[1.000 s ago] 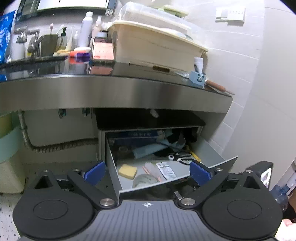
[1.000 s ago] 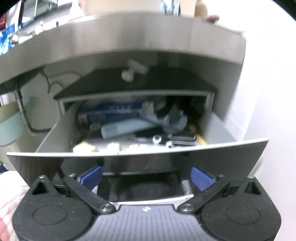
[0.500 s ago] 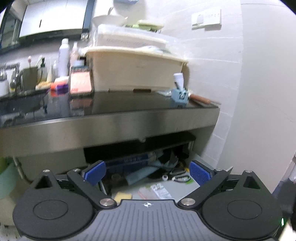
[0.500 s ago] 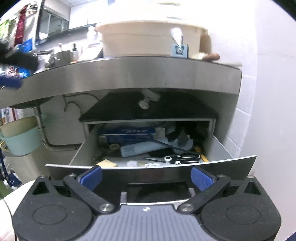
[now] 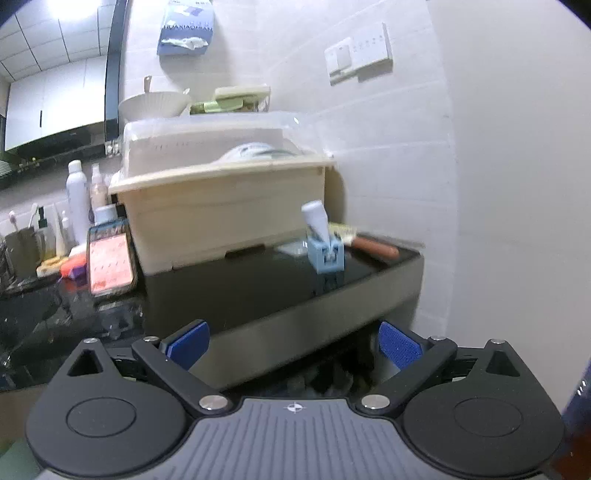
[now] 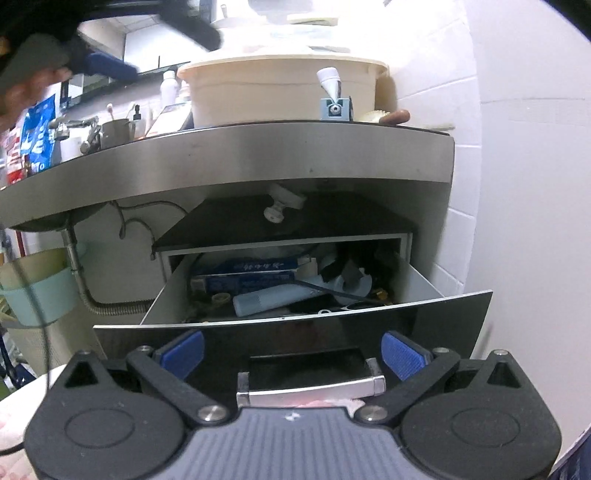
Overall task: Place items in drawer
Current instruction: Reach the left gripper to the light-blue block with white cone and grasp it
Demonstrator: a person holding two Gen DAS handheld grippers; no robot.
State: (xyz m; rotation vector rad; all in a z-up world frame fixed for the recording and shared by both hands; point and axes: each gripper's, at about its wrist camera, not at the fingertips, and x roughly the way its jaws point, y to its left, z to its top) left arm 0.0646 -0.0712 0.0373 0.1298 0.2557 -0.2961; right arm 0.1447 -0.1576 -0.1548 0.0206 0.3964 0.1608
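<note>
The blue tissue pack (image 5: 186, 27) hanging above the cream dish bin (image 5: 221, 218) reads "HUAXIAOMIAN"; print on the drawer's blue box (image 6: 247, 275) is illegible.

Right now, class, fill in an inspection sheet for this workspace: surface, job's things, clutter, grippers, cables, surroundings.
Surface: glossy black countertop with steel front edge.
Job's things: open black-fronted drawer, already crowded; small blue block holder with white tube on the countertop.
Clutter: cream plastic dish bin, phone with pink screen, wooden-handled brush.
Grippers: left gripper open, empty; right gripper open, at the drawer's metal handle.
Cables: thin black wire under the counter.
Surroundings: white tiled wall.
</note>
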